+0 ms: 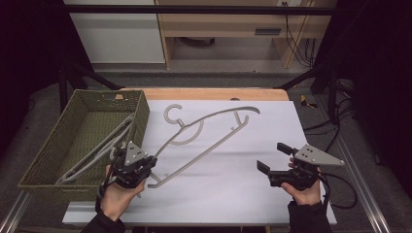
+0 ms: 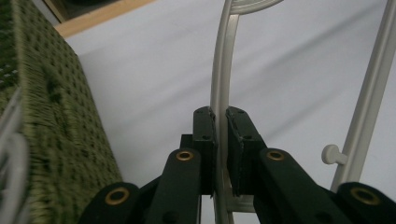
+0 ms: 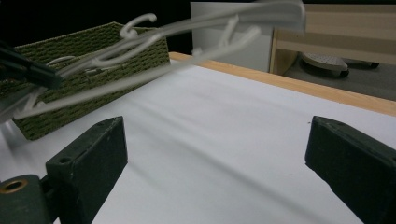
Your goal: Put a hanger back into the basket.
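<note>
A grey plastic hanger (image 1: 204, 131) slants over the white sheet (image 1: 233, 184), its hook (image 1: 171, 114) toward the basket. My left gripper (image 1: 151, 161) is shut on the hanger's curved upper arm near its lower left end. In the left gripper view the two pads (image 2: 205, 135) pinch that thin arm (image 2: 223, 70), and the gripper's tips (image 2: 221, 119) point along it. From the right gripper view the hanger (image 3: 177, 28) looks blurred and raised off the table. My right gripper (image 1: 272, 157) is held at the right, open, with nothing between its jaws (image 3: 215, 140).
A green woven basket (image 1: 141, 116) stands at the left with another grey hanger (image 1: 97, 153) lying in it, close beside my left hand (image 2: 51, 116). A wooden table edge (image 1: 209, 93) runs along the back. Cables (image 1: 340, 189) trail at the right.
</note>
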